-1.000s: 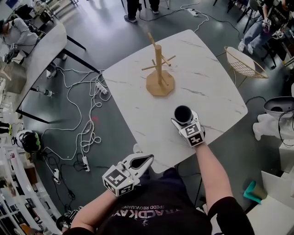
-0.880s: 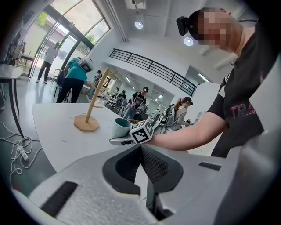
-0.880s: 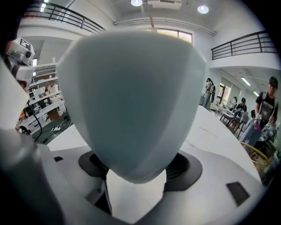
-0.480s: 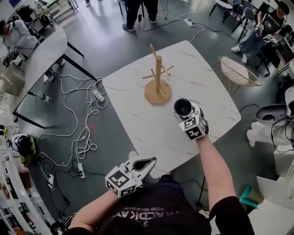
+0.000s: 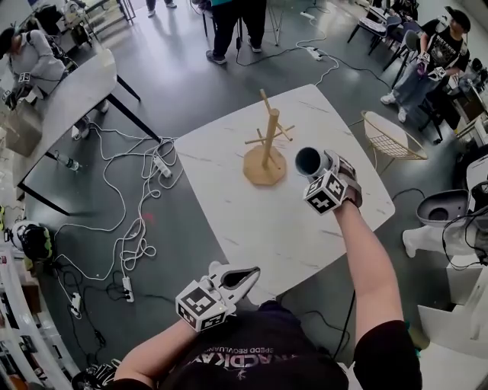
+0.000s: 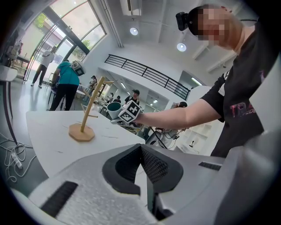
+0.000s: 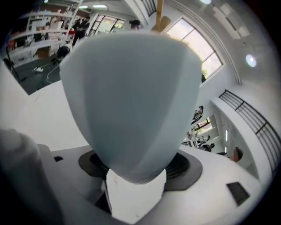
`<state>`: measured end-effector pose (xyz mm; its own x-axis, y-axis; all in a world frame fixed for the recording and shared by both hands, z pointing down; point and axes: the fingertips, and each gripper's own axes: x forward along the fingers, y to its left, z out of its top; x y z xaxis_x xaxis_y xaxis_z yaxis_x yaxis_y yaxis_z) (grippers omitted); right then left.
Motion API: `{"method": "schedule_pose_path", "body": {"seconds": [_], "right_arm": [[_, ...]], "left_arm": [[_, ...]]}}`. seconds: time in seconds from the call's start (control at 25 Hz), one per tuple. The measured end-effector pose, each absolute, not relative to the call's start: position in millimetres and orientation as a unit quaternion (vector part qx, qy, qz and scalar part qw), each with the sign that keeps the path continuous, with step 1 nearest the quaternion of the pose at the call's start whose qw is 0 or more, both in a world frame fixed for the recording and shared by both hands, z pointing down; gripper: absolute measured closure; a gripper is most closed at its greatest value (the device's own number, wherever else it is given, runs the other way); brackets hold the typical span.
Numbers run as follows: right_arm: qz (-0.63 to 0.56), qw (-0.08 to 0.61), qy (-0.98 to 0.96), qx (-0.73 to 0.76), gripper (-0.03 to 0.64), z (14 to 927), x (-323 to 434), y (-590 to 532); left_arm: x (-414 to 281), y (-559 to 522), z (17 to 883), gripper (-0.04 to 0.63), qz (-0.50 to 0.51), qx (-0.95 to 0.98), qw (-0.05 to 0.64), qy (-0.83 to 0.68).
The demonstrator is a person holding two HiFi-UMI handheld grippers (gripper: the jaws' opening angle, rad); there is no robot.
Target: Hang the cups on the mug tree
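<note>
A wooden mug tree point(image 5: 266, 148) with bare pegs stands on the white marble table point(image 5: 252, 221); it also shows in the left gripper view as the mug tree point(image 6: 88, 115). My right gripper point(image 5: 324, 171) is raised just right of the tree, shut on a pale grey-blue cup point(image 5: 309, 161) whose dark mouth points toward the tree. That cup point(image 7: 129, 96) fills the right gripper view, clamped at its base, and the tree's top peeks over it. My left gripper point(image 5: 238, 276) hangs at the table's near edge, jaws closed with nothing between them.
Cables and power strips point(image 5: 145, 198) lie on the floor left of the table. A wire basket chair point(image 5: 387, 137) stands right of it, another white table point(image 5: 69, 99) is at far left. People stand beyond the far edge point(image 5: 229, 23).
My right gripper lifted the cup off the table and carried it up and away toward the mug tree, tipping its mouth sideways. The left gripper stayed put.
</note>
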<state>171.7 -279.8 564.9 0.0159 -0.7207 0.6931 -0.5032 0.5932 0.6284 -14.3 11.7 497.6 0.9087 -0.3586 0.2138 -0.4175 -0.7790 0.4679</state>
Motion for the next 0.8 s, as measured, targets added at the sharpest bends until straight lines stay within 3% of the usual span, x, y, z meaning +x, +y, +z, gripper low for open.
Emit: {"method": "schedule_pose_path", "body": {"seconds": [0.8], "right_arm": [[-0.331, 0.704, -0.527, 0.341, 0.282, 489, 176, -375]], "left_arm": [[-1, -6, 486, 0.601, 0.051, 0.945, 0.253, -0.201]]}}
